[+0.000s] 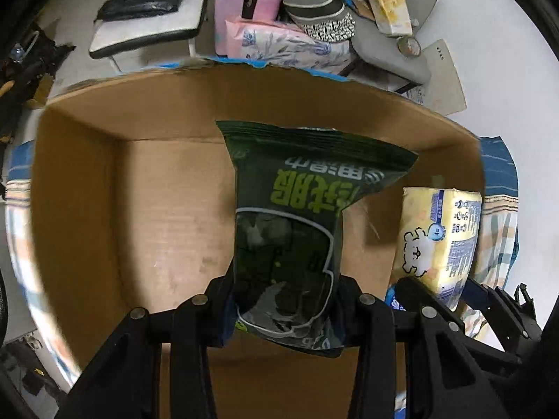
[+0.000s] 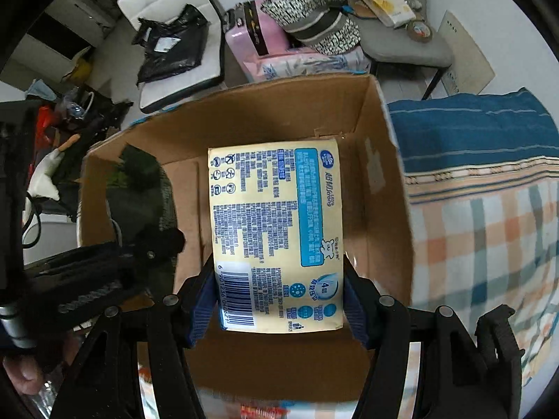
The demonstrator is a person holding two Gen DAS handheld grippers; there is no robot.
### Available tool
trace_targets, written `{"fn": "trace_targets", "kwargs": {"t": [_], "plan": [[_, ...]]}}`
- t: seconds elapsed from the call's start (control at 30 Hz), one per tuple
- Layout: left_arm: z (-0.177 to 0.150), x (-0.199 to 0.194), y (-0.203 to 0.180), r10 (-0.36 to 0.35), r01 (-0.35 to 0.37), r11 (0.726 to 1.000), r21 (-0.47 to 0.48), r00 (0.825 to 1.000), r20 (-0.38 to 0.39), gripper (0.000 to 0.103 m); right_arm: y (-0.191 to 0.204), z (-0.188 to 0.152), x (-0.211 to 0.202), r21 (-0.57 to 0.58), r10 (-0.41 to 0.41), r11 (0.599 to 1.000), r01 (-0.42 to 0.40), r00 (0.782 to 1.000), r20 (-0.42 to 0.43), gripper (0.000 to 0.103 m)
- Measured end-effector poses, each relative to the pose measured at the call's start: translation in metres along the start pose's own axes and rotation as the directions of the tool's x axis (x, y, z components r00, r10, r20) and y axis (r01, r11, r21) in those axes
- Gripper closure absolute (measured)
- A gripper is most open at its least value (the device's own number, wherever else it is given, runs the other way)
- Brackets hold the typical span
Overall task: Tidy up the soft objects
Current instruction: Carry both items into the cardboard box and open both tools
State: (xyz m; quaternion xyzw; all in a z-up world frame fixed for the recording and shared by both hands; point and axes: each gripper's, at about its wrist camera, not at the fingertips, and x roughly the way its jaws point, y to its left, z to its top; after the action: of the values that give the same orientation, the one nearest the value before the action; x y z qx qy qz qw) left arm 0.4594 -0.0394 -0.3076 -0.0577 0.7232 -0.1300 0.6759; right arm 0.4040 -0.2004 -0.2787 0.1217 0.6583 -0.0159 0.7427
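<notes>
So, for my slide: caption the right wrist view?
Right gripper holds a yellow tissue pack over an open cardboard box.

A dark green soft pack (image 1: 286, 230) with pale green lettering and a clear window hangs lengthwise over the open cardboard box (image 1: 146, 188), pinched at its near end. Beside it, toward the box's right wall, a pale yellow tissue pack (image 2: 276, 237) with blue print and a barcode is likewise held above the box floor.

Cardboard box (image 1: 87, 181) on bed (image 2: 489, 227). Wipes pack (image 1: 290, 230) held over box centre-left, tissue pack (image 2: 276, 237) to its right by the box's right wall. Chairs (image 2: 401, 45) behind box.
</notes>
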Motion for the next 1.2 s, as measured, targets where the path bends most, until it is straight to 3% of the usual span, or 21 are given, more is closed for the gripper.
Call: {"fn": "trace_targets", "kwargs": {"t": [0.53,0.7,0.77,0.83,0.9,1.03,1.2], "plan": [[0.015,0.033,0.005,-0.035,0.037,0.999,0.025,0.996,-0.076,0.061,0.008,0.039,0.074,-0.073,-0.067,0.995,0.061,0.995,-0.078,0.037],[0.005,0.02,0.009,-0.01,0.011,1.0,0.019,0.999,-0.049,0.033,0.011,0.041,0.08,-0.088,-0.086,0.993,0.077,0.992,-0.096,0.035],[0.0,0.013,0.014,0.001,-0.001,1.0,0.006,0.999,-0.036,0.015,0.013,0.042,0.079,-0.086,-0.087,0.993,0.079,0.992,-0.094,0.033],[-0.008,0.002,0.018,0.038,-0.038,0.999,0.004,0.999,-0.015,0.01,0.015,0.041,0.075,-0.085,-0.088,0.993,0.08,0.992,-0.095,0.027],[-0.017,-0.009,0.021,0.065,-0.065,0.998,0.001,0.998,0.012,0.007,0.017,0.039,0.072,-0.084,-0.093,0.993,0.085,0.991,-0.097,0.024],[-0.038,-0.033,0.027,0.104,-0.104,0.995,-0.004,0.991,0.082,0.005,0.023,0.025,0.056,-0.084,-0.104,0.992,0.097,0.991,-0.086,0.004],[-0.053,-0.06,0.026,0.145,-0.148,0.989,-0.001,0.974,0.172,0.005,0.026,0.003,0.036,-0.065,-0.12,0.991,0.116,0.991,-0.065,0.004]]}}
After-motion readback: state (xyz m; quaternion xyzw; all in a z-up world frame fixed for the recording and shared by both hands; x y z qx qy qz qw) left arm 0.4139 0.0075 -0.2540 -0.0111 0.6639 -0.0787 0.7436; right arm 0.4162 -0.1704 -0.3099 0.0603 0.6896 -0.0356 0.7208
